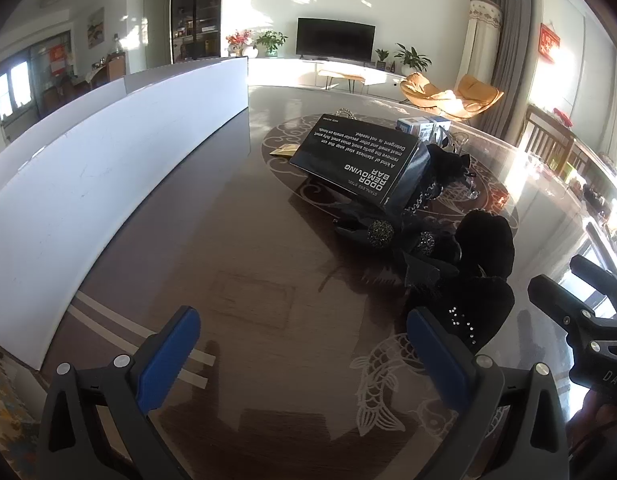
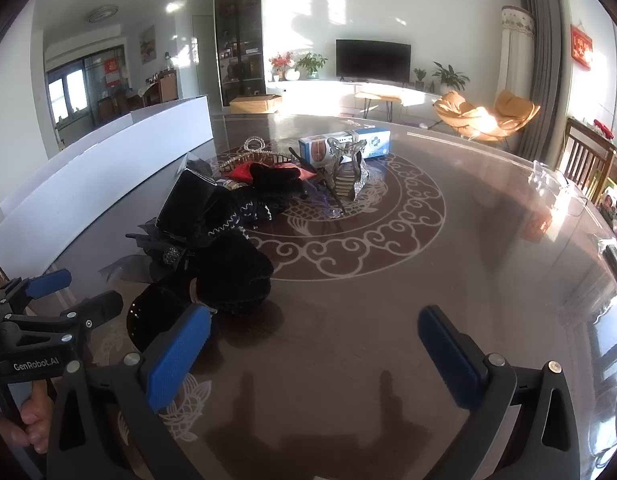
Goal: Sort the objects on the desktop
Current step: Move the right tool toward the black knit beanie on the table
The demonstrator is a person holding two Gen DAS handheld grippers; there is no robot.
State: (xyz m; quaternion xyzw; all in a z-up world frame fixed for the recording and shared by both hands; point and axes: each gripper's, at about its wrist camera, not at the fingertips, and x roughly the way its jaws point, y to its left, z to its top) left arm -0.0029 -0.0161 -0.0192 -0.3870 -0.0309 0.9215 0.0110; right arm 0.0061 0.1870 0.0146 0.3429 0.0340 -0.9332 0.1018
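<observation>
A pile of objects lies on the round patterned table [image 2: 428, 264]. A black "Odor Removing Bar" box [image 1: 360, 158] [image 2: 186, 204] leans on black hair accessories. A black velvet bow [image 1: 484, 264] [image 2: 232, 276] lies nearest both grippers. Further back are a silver hair claw [image 2: 346, 172], a blue-white box [image 2: 344, 146], a red item [image 2: 242, 172] and a tiara [image 2: 252, 152]. My left gripper [image 1: 304, 350] is open and empty, just left of the bow. My right gripper [image 2: 314, 350] is open and empty, just right of the bow.
A long white box wall [image 1: 108, 176] [image 2: 108, 164] runs along the table's left side. Wooden chairs [image 2: 588, 164] stand at the right edge. Each gripper shows in the other's view: the right gripper [image 1: 588, 320], the left gripper [image 2: 48, 312].
</observation>
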